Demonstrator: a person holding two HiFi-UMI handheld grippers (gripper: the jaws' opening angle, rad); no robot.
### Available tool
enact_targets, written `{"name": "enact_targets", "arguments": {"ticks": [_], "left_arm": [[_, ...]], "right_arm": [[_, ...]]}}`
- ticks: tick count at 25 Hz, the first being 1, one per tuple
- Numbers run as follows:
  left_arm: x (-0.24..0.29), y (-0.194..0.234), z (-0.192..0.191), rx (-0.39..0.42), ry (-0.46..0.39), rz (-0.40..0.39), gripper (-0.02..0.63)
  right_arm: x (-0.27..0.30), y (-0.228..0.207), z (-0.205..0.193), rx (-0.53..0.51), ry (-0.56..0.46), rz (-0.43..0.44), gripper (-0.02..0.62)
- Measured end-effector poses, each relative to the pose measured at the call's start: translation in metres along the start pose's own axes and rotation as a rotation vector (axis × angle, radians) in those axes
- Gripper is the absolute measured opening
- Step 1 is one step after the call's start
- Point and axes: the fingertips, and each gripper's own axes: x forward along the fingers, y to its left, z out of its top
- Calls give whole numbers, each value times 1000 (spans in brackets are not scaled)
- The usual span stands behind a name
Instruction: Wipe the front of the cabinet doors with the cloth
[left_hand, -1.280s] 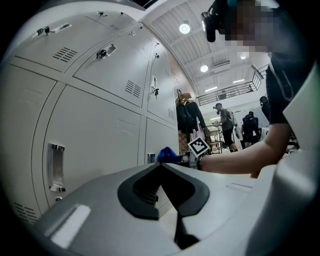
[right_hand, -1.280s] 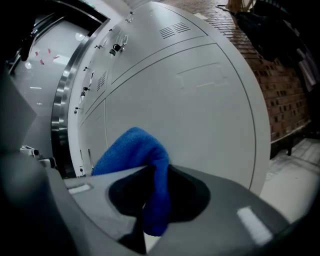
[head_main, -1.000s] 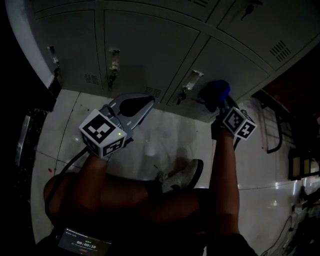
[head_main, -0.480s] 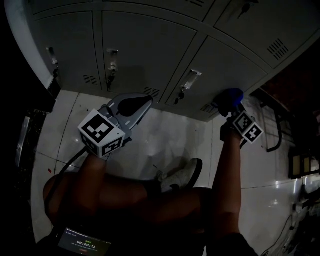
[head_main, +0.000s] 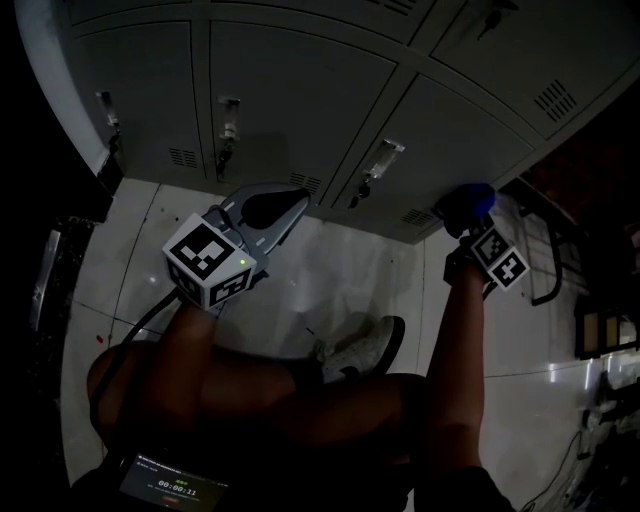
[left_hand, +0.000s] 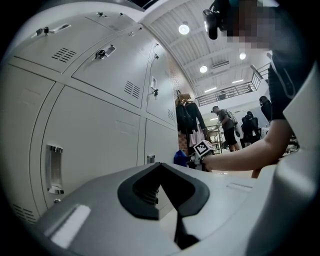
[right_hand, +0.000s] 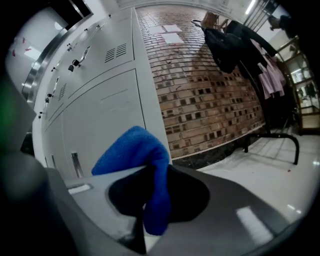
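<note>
Cropped by the top edge — cabinet doors (head_main: 300, 100). Lost between fingers of the right gripper (right_hand: 149, 210) — lower end of the cloth (right_hand: 142, 150). Too small to make out: distant people (left_hand: 227, 125).

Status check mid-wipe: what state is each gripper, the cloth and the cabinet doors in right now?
Left gripper: shut, empty, clear of the doors.
Right gripper: shut on the cloth.
Cloth: bunched, pinched in the right gripper, low by the rightmost door; contact with the door unclear.
Cabinet doors: all in view closed.
</note>
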Motion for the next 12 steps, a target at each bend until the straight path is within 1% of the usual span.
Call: {"name": "enact_targets", "arguments": {"ticks": [2,5,7,10,12], "left_arm": [[0,0,1,2,-8,0,3],[0,0,1,4,-12,-5,3],[-2,0,1,9,-10,-4,3],[-3,-1,2,17,-12,-5,3],[-3,-1,3,19,-15,-5,3]], "right_arm": [[-6,7,-4,-9,2,17,63],[-12,23,-6,8,-3,54,63],[-15,45,-5,-8,-7,97,63],[-21,89,-6,-34,-26,194,63],[-21,117,-9,-65,-39,242,63]]}}
